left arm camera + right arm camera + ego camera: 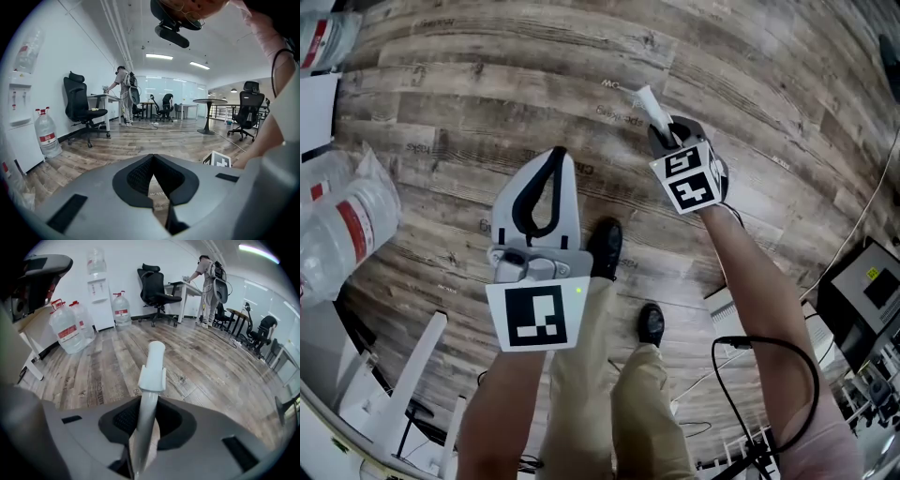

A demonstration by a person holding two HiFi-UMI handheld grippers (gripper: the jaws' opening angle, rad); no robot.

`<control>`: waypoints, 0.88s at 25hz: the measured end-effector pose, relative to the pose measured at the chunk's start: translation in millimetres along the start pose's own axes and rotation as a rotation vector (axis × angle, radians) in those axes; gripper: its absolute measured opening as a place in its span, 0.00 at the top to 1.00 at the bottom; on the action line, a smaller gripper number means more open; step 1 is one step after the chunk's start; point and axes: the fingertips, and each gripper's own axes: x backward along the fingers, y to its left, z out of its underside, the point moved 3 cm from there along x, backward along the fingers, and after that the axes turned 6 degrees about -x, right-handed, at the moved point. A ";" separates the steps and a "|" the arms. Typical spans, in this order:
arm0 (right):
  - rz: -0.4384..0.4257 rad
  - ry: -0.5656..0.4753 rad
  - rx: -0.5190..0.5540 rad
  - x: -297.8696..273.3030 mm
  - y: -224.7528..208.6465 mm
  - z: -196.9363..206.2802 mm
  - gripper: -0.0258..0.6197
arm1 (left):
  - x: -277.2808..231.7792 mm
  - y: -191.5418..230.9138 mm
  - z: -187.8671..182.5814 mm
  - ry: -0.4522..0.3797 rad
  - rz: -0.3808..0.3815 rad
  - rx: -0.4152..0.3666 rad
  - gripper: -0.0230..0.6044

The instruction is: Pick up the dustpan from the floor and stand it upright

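Right gripper: jaws clamped on the dustpan's white plastic tube handle, whose tip pokes past them. It's a sensible hold, I'd say, for levering the pan upright. The handle is pale and round, with a clip collar near its end; the pan itself is out of sight. Left gripper, well left of the handle: jaws together, empty, probably in reserve.
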 end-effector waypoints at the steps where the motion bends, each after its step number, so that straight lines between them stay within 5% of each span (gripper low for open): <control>1: 0.001 -0.008 0.002 10.7 0.7 -2.8 0.83 | 3.9 -4.1 -6.5 -0.006 0.003 0.001 0.95; 22: 0.069 -0.134 -0.026 262.0 4.1 -17.2 0.85 | 103.8 -103.2 -197.2 -0.204 0.096 -0.065 0.95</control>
